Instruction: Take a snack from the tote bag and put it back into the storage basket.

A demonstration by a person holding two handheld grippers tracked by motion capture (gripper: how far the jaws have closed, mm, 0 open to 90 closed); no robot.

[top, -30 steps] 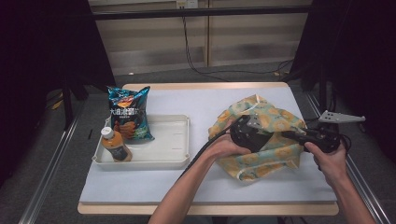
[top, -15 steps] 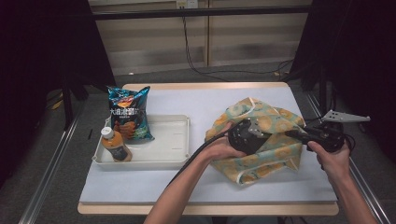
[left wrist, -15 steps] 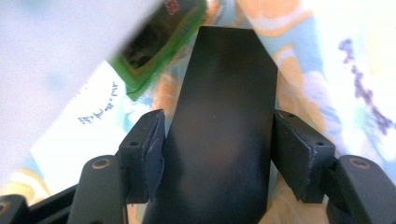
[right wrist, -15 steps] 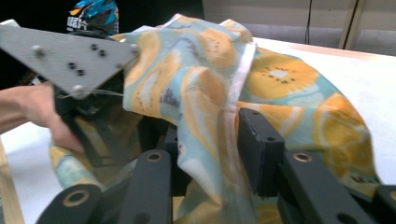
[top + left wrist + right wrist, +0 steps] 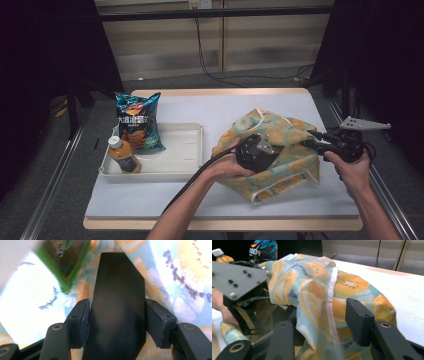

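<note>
Since the earlier high view the left gripper (image 5: 257, 151) has shifted slightly toward 3 o'clock, deeper into the fruit-print bag (image 5: 280, 132), and its jaws have just been closing; the right gripper (image 5: 312, 142) has stayed at the bag's 3 o'clock edge while its jaws have just been opening. In the left gripper view the left gripper (image 5: 117, 320) clamps a flat black piece (image 5: 117, 305) between both pads, with the bag's printed lining (image 5: 180, 287) all around and a green packet (image 5: 66, 263) at 11 o'clock, blurred. In the right gripper view the right gripper (image 5: 322, 322) stands partly open: a fold of the bag (image 5: 319, 302) hangs between the jaws, and the pad at 3 o'clock is clear of the cloth; whether the other pad touches it cannot be told. The left gripper's grey plate (image 5: 235, 277) lies at 9 o'clock in that view. On the table (image 5: 210, 107), the bag sits right of centre. The white tray (image 5: 185, 150) lies at 9 o'clock from it, well apart, holding an orange drink bottle (image 5: 123, 156) and a blue snack bag (image 5: 136, 122).
</note>
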